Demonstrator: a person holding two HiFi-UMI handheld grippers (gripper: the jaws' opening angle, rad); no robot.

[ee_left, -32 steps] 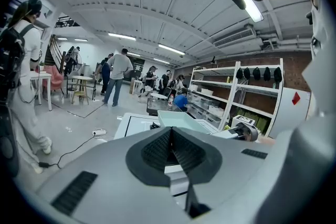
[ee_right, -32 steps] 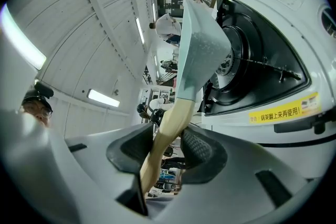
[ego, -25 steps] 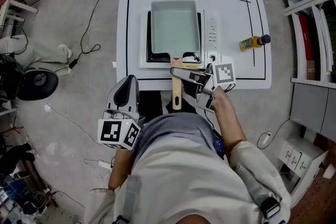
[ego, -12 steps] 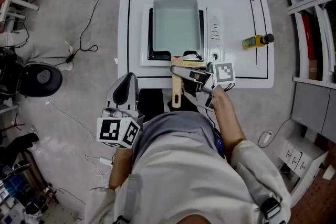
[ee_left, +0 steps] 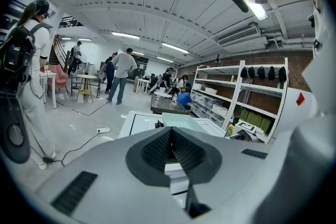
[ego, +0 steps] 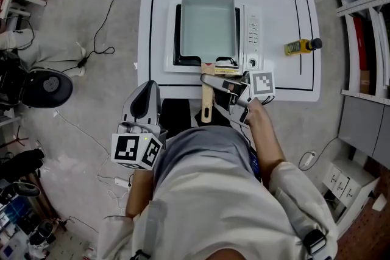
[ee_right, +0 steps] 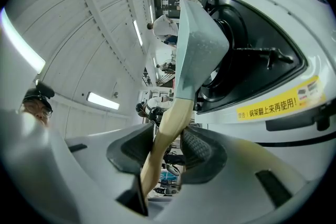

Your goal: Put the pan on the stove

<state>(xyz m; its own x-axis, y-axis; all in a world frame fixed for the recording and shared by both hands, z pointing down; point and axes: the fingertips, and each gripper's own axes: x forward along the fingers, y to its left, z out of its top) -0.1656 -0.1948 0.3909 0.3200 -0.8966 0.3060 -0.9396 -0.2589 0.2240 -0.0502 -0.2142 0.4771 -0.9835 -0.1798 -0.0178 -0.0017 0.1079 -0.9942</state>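
Head view: white tabletop [ego: 277, 21] on grey floor [ego: 91, 94], cables [ego: 100, 27] trailing left.
Left tongs [ego: 148, 87] clenched, empty, nearest; right tongs [ego: 210, 85] grasp the handle of the pan [ego: 208, 27], which rests on the stove [ego: 253, 39]; yellow bottle [ego: 298, 46] far right.

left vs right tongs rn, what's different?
Left tongs are shut on nothing; right tongs clamp the pan handle. Left tongs hang short of the table, beside the person; right tongs reach in by the stove. Shared: each carries a marker cube.
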